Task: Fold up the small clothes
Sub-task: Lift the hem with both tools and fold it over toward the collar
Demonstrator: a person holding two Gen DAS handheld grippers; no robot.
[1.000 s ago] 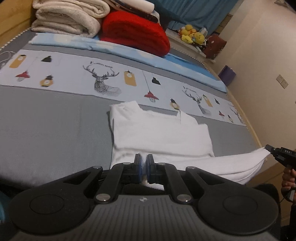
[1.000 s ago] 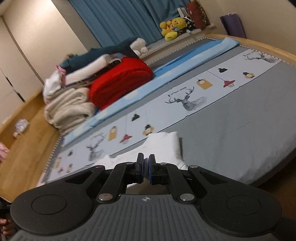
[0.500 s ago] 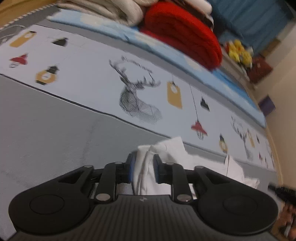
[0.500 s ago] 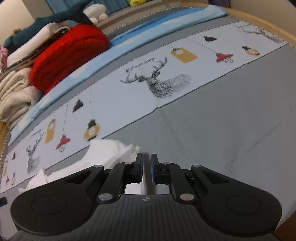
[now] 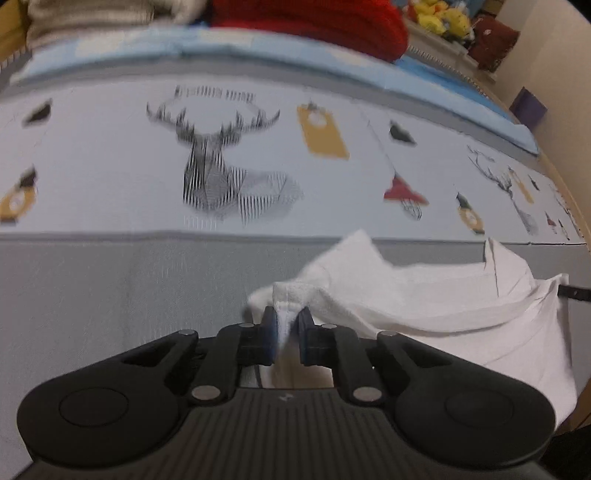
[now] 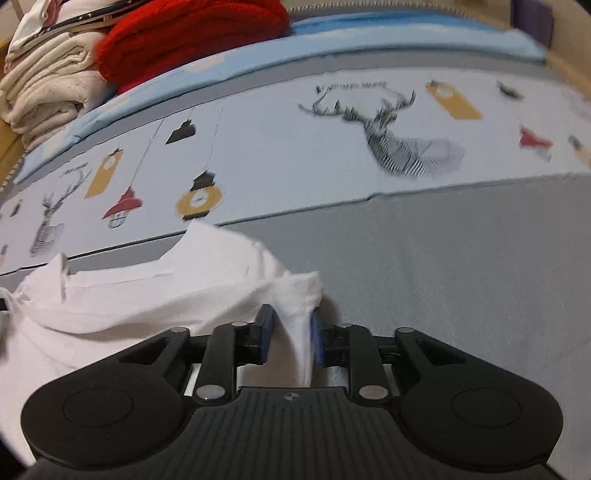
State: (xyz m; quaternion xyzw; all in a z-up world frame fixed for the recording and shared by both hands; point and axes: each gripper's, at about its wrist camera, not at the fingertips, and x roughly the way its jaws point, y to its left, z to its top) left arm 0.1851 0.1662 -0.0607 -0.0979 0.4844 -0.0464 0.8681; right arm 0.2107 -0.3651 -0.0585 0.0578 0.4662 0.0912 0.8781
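Note:
A small white garment [image 5: 424,295] lies partly folded on the grey part of the bed cover, its near edge lifted. My left gripper [image 5: 287,325] has its pads a little apart with a bunched corner of that edge between them. In the right wrist view the same white garment [image 6: 147,295] spreads to the left, and my right gripper [image 6: 291,328] holds its other near corner between slightly parted pads. Both corners sit low over the garment's far part. The right gripper's tip [image 5: 574,291] shows at the right edge of the left wrist view.
The bed cover [image 5: 110,295] has a grey band and a pale band printed with deer and lanterns. At the back lie a red knitted blanket [image 6: 192,40], cream folded blankets [image 6: 44,88], a blue sheet [image 5: 258,48] and yellow plush toys [image 5: 439,16]. The wooden bed edge [image 5: 565,192] runs at right.
Both grippers carried the garment's near edge forward and low over its far part. The jaws of both have parted somewhat around the cloth.

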